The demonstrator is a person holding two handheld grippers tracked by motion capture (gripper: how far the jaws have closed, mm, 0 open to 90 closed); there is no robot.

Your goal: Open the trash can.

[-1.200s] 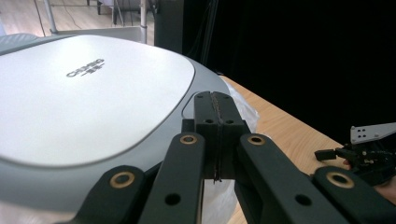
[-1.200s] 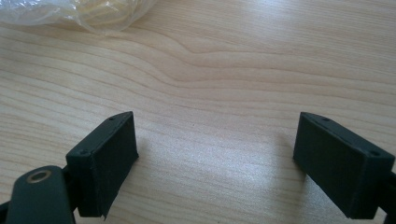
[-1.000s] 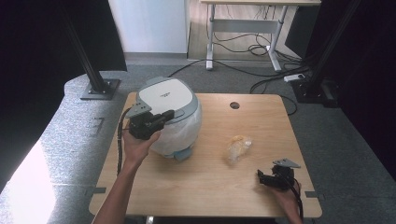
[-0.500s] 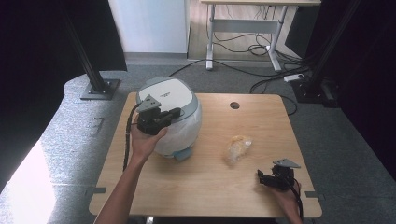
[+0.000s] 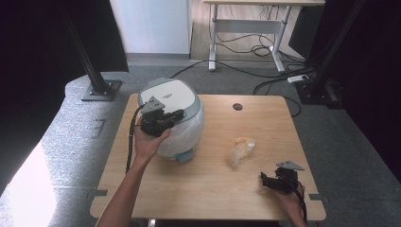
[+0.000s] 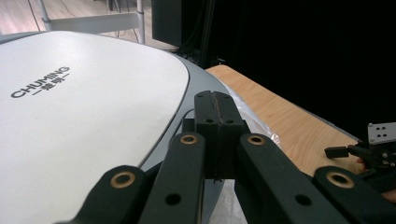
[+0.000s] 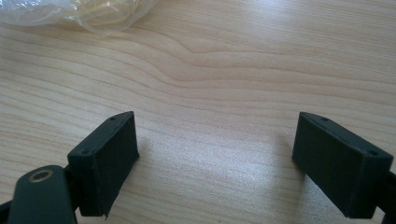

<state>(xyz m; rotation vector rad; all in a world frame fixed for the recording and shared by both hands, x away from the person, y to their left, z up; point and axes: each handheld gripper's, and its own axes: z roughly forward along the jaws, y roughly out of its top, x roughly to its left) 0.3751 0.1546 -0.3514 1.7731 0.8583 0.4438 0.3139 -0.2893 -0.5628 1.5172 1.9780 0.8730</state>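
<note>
A white and grey-blue rice cooker stands on the left half of the wooden table, its lid down and a clear plastic wrap around its lower body. My left gripper hovers over the cooker's front part, jaws shut with nothing between them; in the left gripper view its pads meet just above the lid's grey rim. My right gripper rests low at the table's front right, jaws open and empty over bare wood. A crumpled clear bag with something yellow inside lies between the two.
A round cable hole sits near the table's far edge. Black stand posts rise behind the table on the left and right, on grey carpet. A white desk with loose cables stands farther back.
My left gripper has moved from the cooker's left front side up and a little farther back, over the lid's front edge. The right gripper has stayed in place.
</note>
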